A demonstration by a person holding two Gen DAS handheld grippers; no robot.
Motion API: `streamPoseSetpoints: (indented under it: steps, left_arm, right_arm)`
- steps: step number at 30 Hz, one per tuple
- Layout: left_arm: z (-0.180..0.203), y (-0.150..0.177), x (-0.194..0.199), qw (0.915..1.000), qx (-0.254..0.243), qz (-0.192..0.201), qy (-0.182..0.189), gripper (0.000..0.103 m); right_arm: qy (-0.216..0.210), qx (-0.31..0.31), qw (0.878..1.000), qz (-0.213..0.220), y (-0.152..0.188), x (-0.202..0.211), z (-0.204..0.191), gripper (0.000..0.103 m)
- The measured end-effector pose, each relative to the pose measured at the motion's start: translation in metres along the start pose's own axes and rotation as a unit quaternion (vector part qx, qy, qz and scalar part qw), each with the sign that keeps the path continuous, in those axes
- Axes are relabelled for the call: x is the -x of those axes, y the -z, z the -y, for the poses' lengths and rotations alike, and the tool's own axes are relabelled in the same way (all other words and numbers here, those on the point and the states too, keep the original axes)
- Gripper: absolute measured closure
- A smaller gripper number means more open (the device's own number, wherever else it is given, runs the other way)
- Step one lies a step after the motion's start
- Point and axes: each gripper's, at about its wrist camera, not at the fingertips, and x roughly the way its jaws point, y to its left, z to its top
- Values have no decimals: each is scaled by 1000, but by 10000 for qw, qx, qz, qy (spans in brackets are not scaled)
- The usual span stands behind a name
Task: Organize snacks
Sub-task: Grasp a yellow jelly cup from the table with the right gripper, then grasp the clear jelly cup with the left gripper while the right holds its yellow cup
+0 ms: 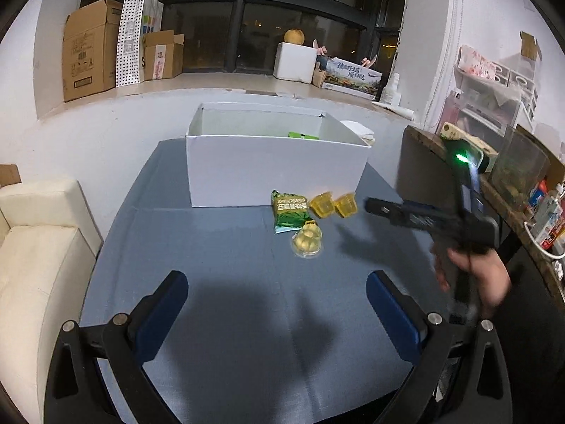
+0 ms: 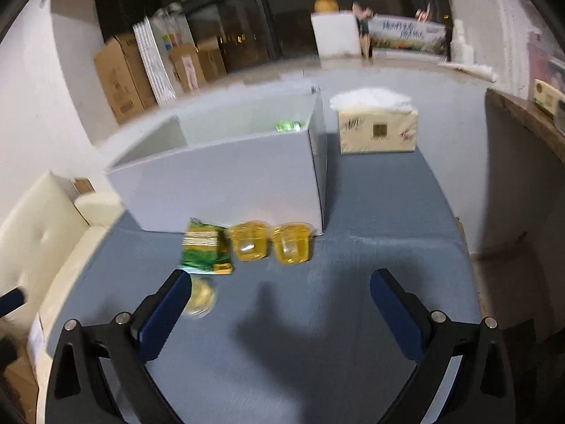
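4 snacks lie on the blue table (image 1: pixel 212 282) just in front of the white box (image 1: pixel 275 173): a green foil packet (image 2: pixel 206 247), 2 yellow jelly cups (image 2: pixel 270 243) side by side to its right, close to the box wall, and a clear round tub (image 1: pixel 306 243) of pale pieces nearer the camera. Something green already sits inside the box. The right gripper (image 2: pixel 279 318) hovers low over the table with its fingers spread wide and empty, the tub just beside its left finger. The left gripper (image 1: pixel 277 314) is also wide apart, holding nothing, further back from the snacks

All 4 look light. The packet is probably soft and crinkly, so pinching it across the flat middle should hold. The jelly cups seem thin-walled and slick; a gentle squeeze across the sides below the rim suits them, since hard pressure could buckle them
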Motion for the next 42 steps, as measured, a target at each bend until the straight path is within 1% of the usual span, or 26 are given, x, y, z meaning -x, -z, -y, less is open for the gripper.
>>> streamPoseSetpoints:
  steps: [1,3,5,7,8,9,10,11,13,15,19,21,25,27,30,33,35,39,40,42]
  left_arm:
    - [0,1,0,10000,-2,-9,-26,0]
    - [-2,2,-1,10000,25,-49,23,0]
    - [-4,3,-3,9999,57,-95,67,0]
    - [-6,3,-4,9999,40,-116,27,0]
    - [-6,4,-5,9999,33,-118,22,0]
    - [-7,3,-5,9999,35,-124,35,0]
    - [-8,3,-6,9999,40,-134,35,0]
    - [-8,3,-7,9999,45,-138,23,0]
    - [-9,3,-10,9998,72,-171,15,0]
    - [-9,4,-13,9998,68,-188,13,0]
    - [-6,4,-19,9997,25,-235,32,0]
    - [-3,2,-21,9997,-1,-219,54,0]
    - [10,-3,-37,9995,-186,-267,48,0]
    - [18,-7,-55,9990,-302,-332,54,0]
    - [28,-14,-84,9982,-447,-400,-67,0]
    - [36,-22,-114,9974,-517,-497,-9,0]
    - [42,-27,-131,9969,-598,-520,-10,0]
    - [49,-37,-169,9949,-621,-789,20,0]
    - [48,-37,-177,9945,-581,-872,-46,1]
    - [47,-35,-190,9935,-545,-996,-42,2]
  right_arm:
    - [-11,6,10000,-47,-4,-9,1,6]
    - [157,37,9996,-232,-11,-30,3,25]
    - [197,92,9983,-543,-15,-52,5,34]
    - [212,126,9975,-657,-16,-65,6,35]
    - [278,200,9972,-665,-17,-70,5,41]
    - [323,241,9967,-709,-17,-74,4,55]
    - [306,272,9959,-810,-16,-79,4,60]
    - [360,361,9960,-727,-16,-79,2,65]
    - [347,375,9960,-737,-16,-79,1,67]
    - [237,358,9966,-708,-14,-75,2,67]
    - [272,403,9972,-564,-7,-56,1,67]
    - [264,373,9981,-410,-3,-35,-1,67]
    - [70,218,9997,-9,11,15,-6,67]
    - [-14,127,9997,214,20,42,-8,67]
    - [5,135,9986,504,28,76,-10,67]
    - [-93,8,9978,651,37,102,-6,67]
    - [6,4,9971,761,43,116,-7,67]
    - [56,-165,9964,833,53,130,2,67]
    - [50,-200,9962,843,55,130,5,67]
    - [52,-268,9961,834,58,130,9,67]
